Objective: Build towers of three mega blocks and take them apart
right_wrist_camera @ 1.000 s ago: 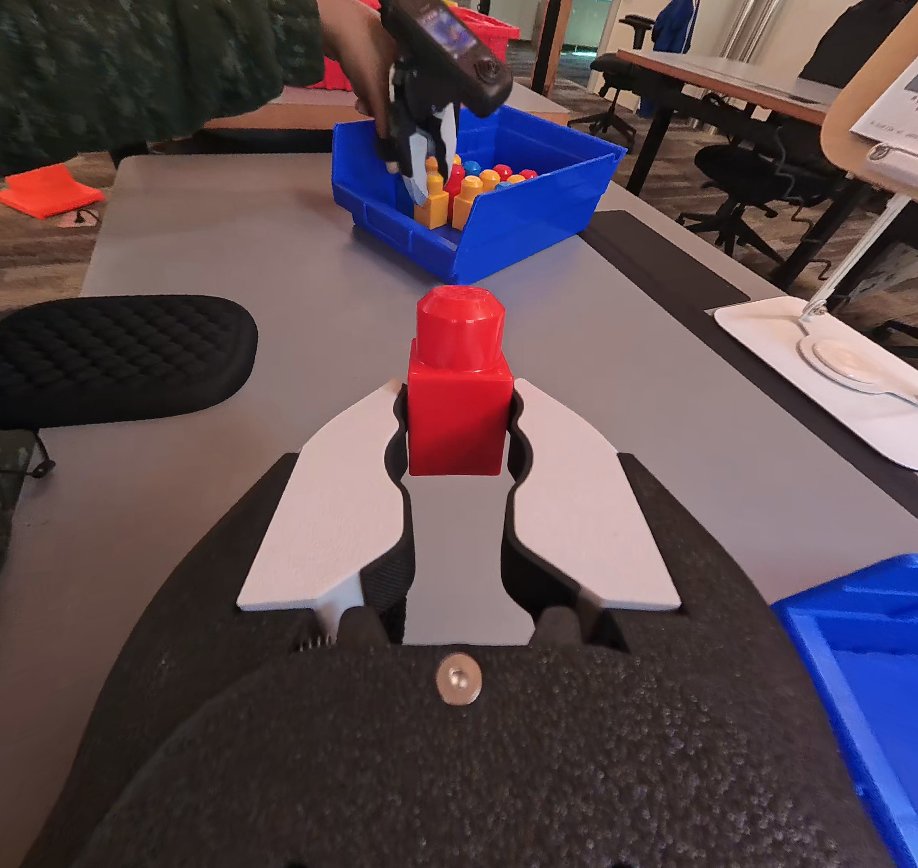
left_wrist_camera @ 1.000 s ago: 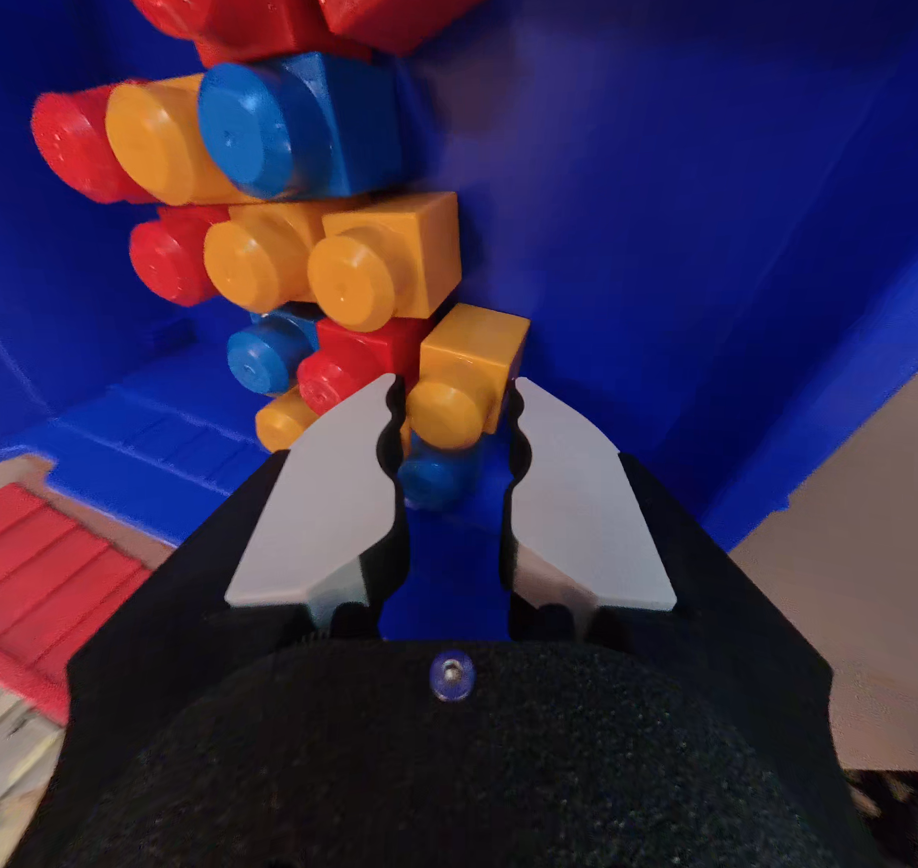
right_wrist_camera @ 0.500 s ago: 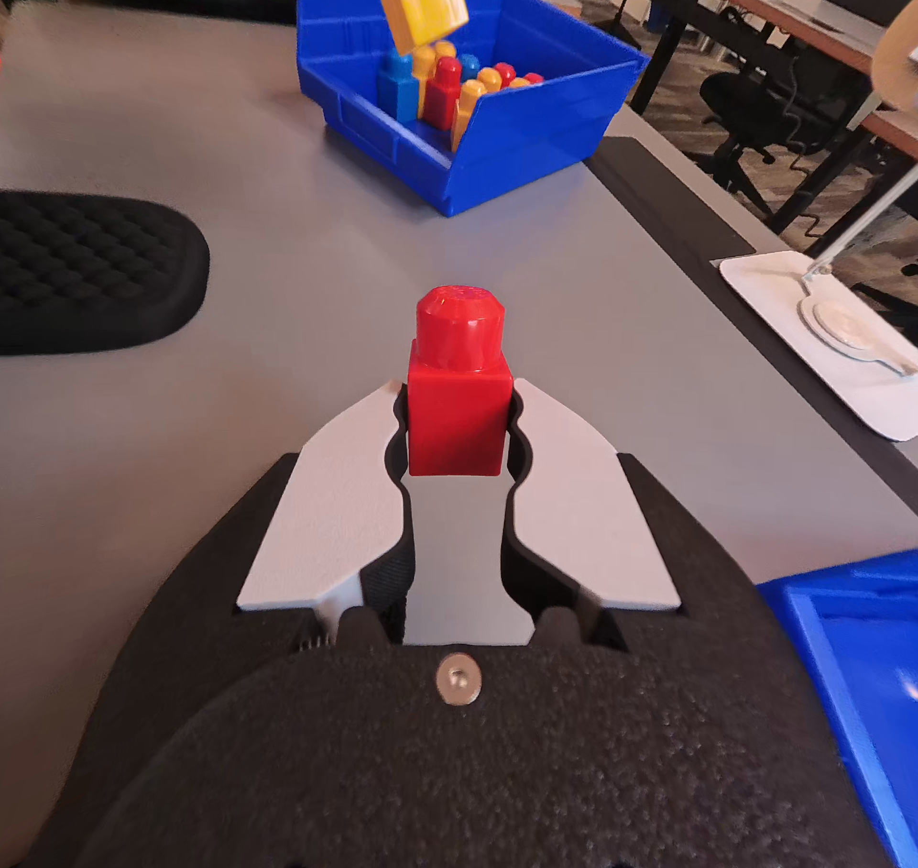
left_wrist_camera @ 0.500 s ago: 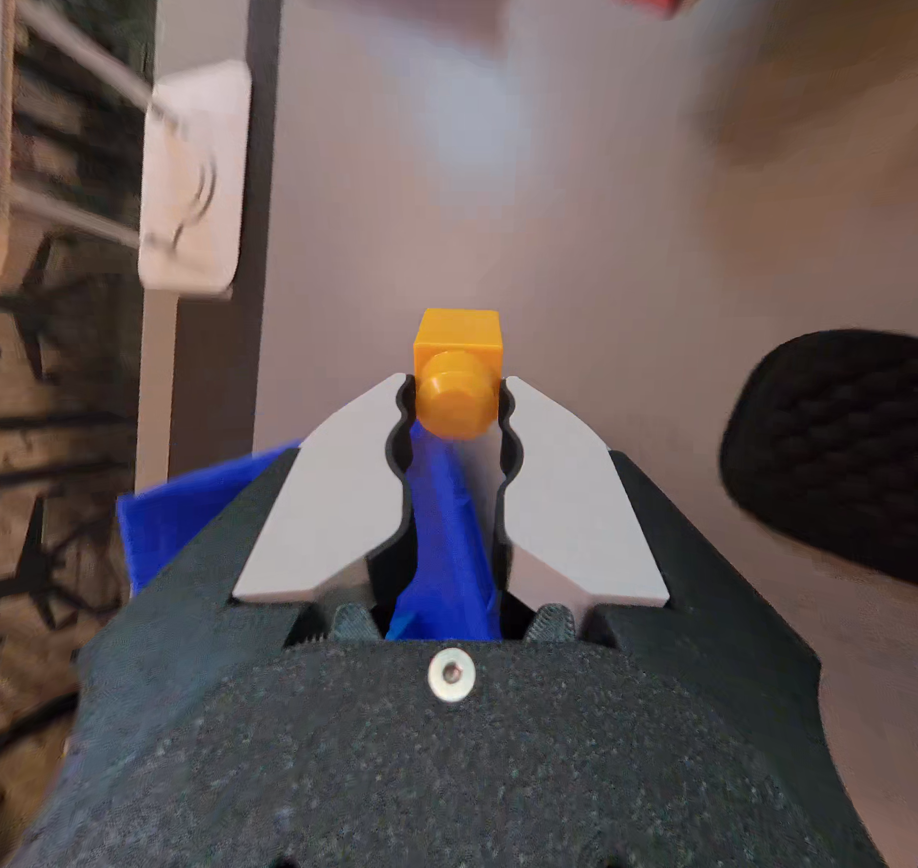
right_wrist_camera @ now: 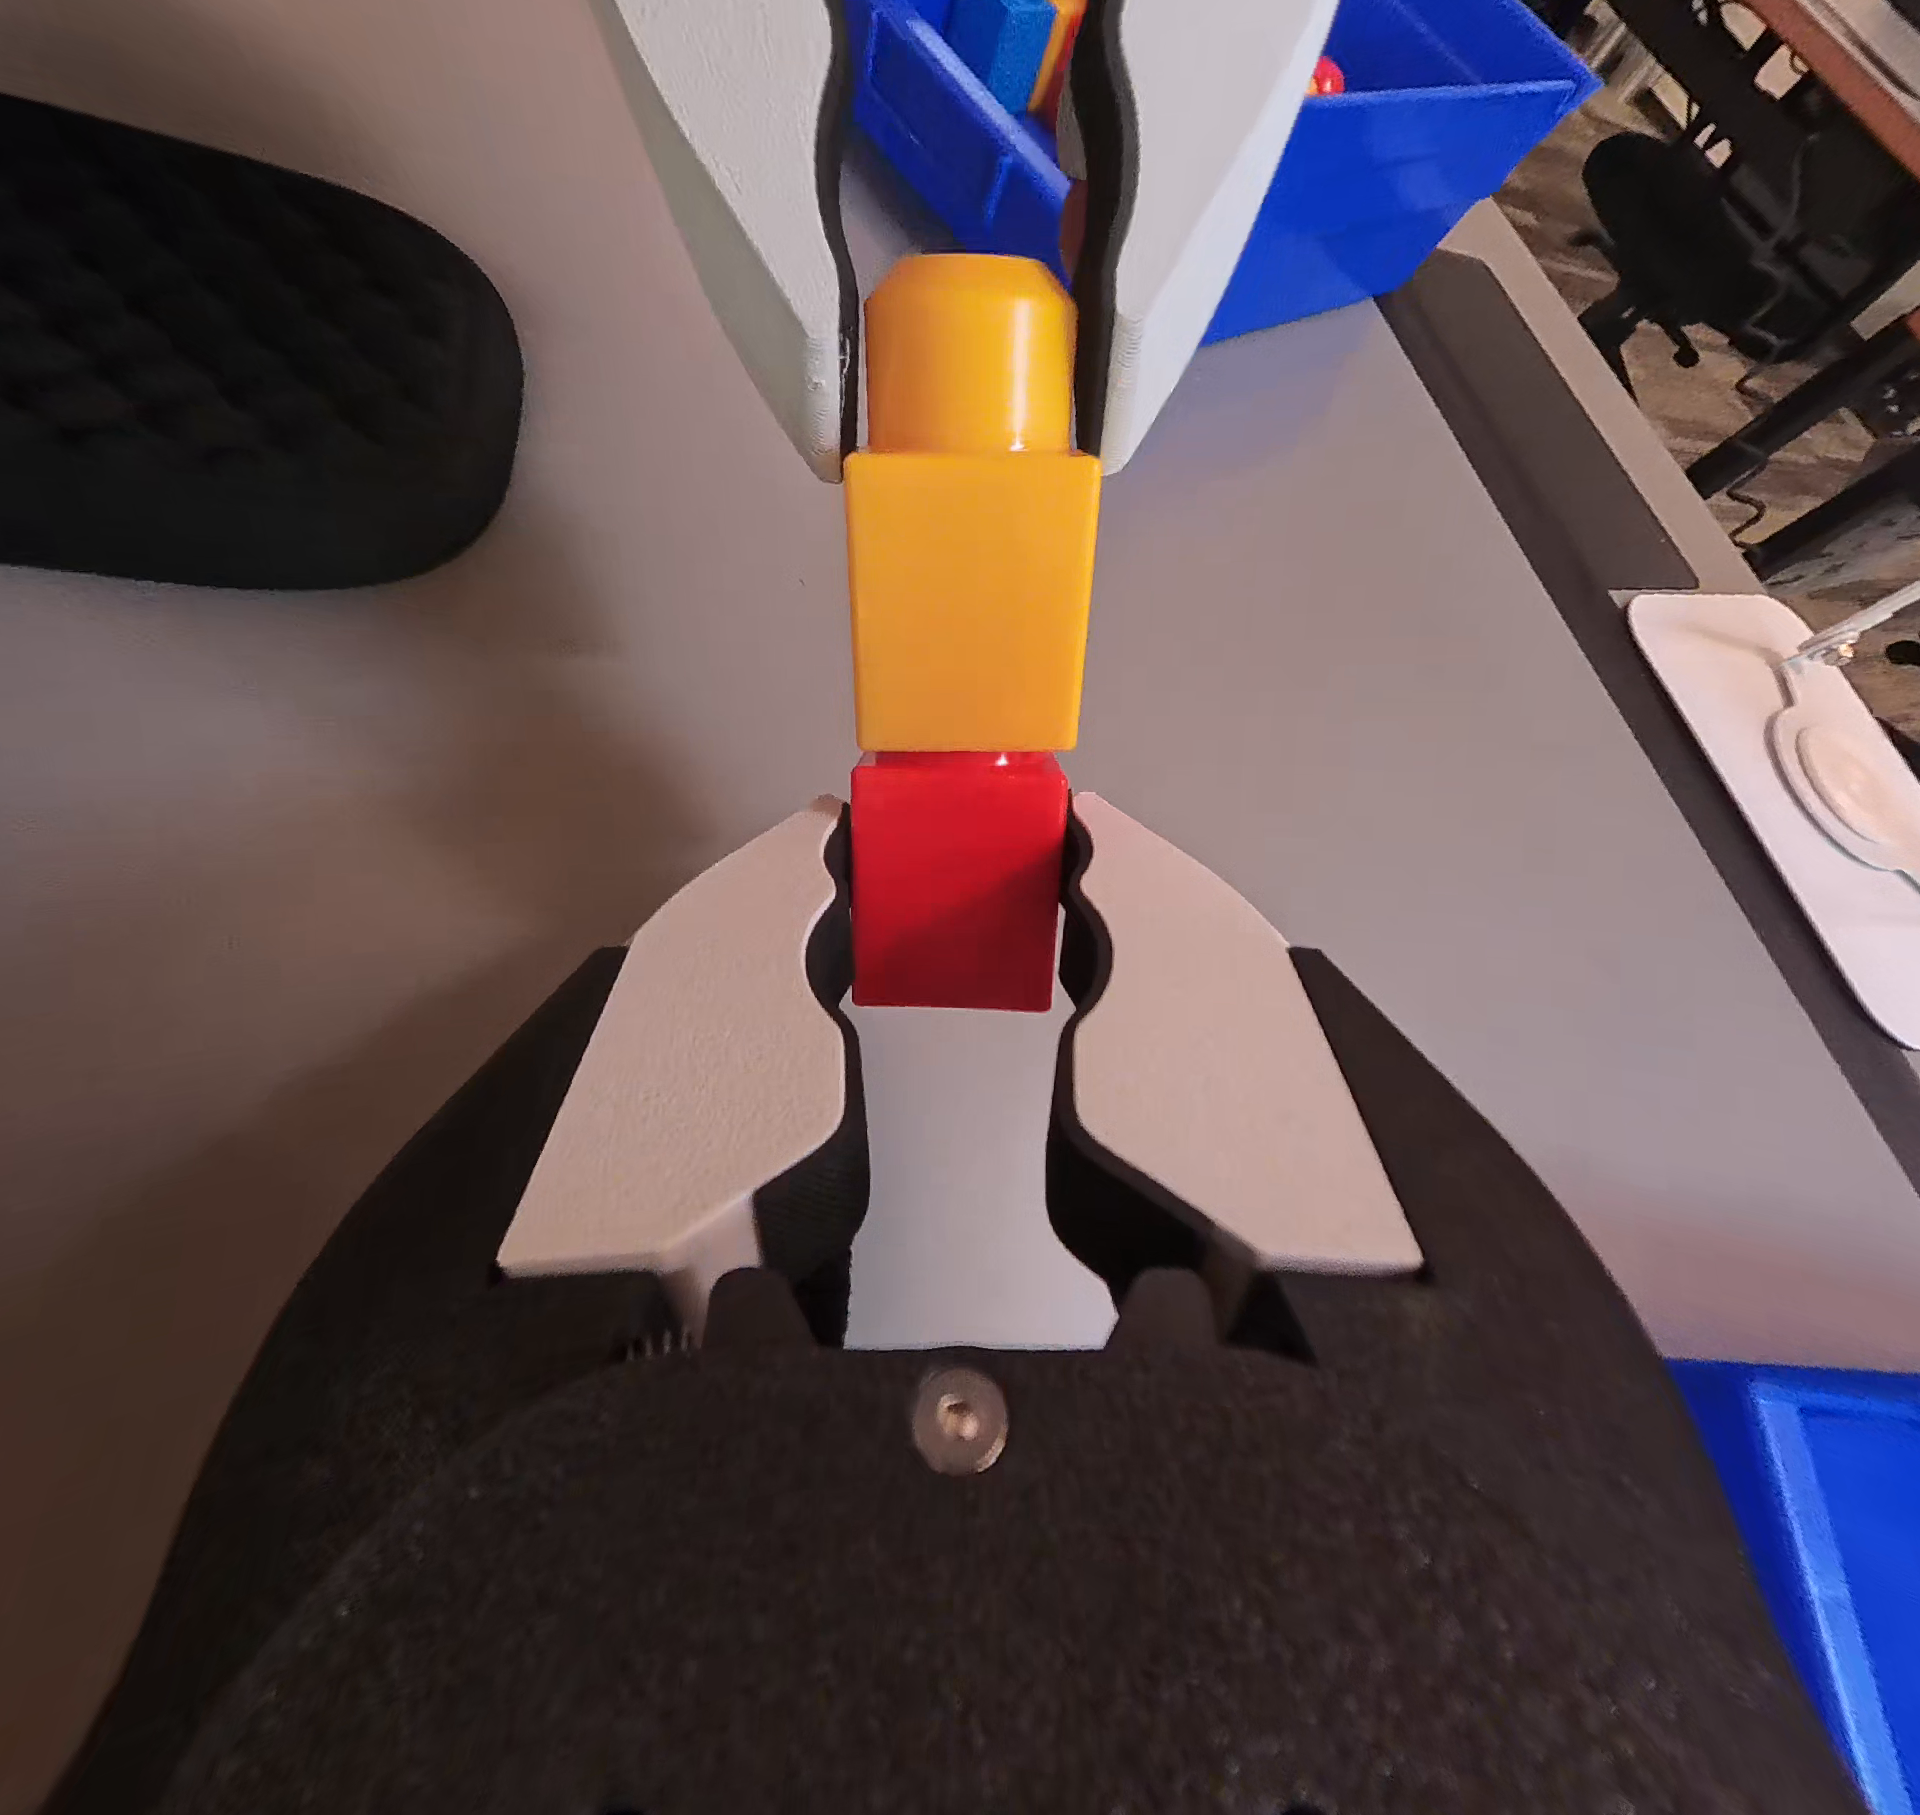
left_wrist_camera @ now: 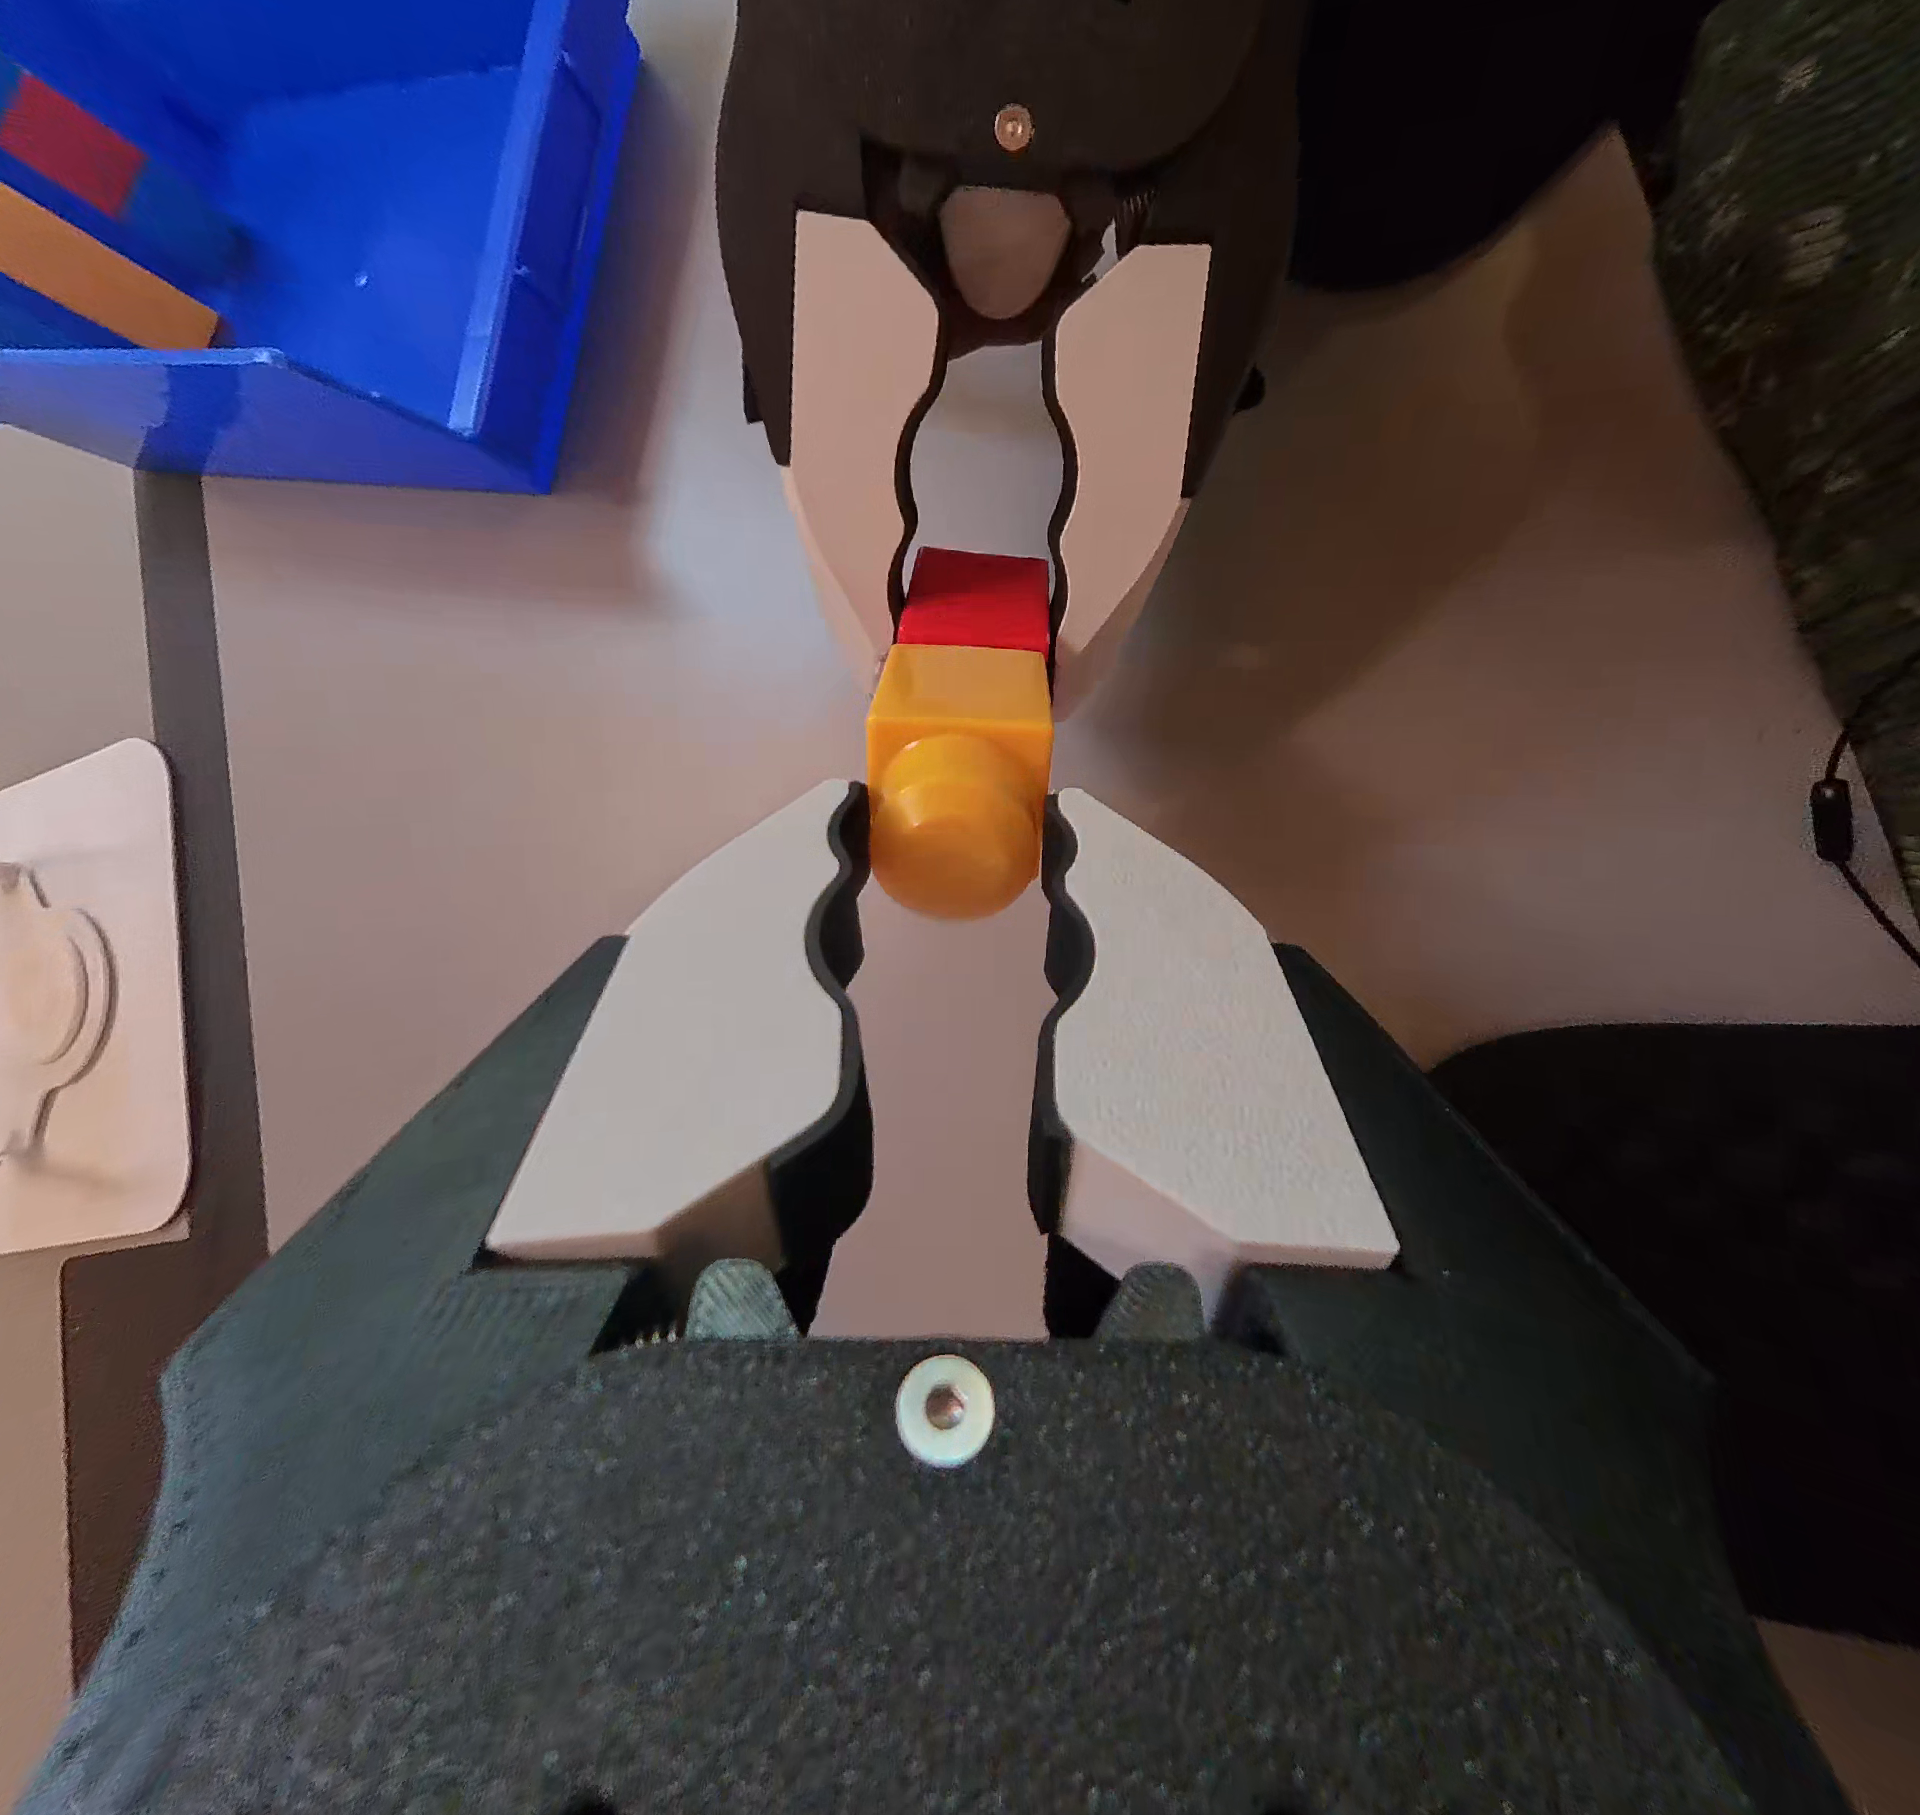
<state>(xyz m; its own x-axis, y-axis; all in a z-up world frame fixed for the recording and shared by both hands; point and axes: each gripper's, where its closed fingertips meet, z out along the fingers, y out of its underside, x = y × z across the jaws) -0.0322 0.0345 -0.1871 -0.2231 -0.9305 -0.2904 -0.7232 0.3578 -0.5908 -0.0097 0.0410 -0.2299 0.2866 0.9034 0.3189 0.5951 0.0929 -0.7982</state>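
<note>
Premises: an office or lab workroom. Grey counter, rolling office chairs, further desks behind.

Each gripper has a bumpy black body, like the left gripper and the right gripper. Both have two flat white fingers with wavy black edges and one shiny screw. A green speckled sleeve shows.

Black pad; white plate, perhaps
</note>
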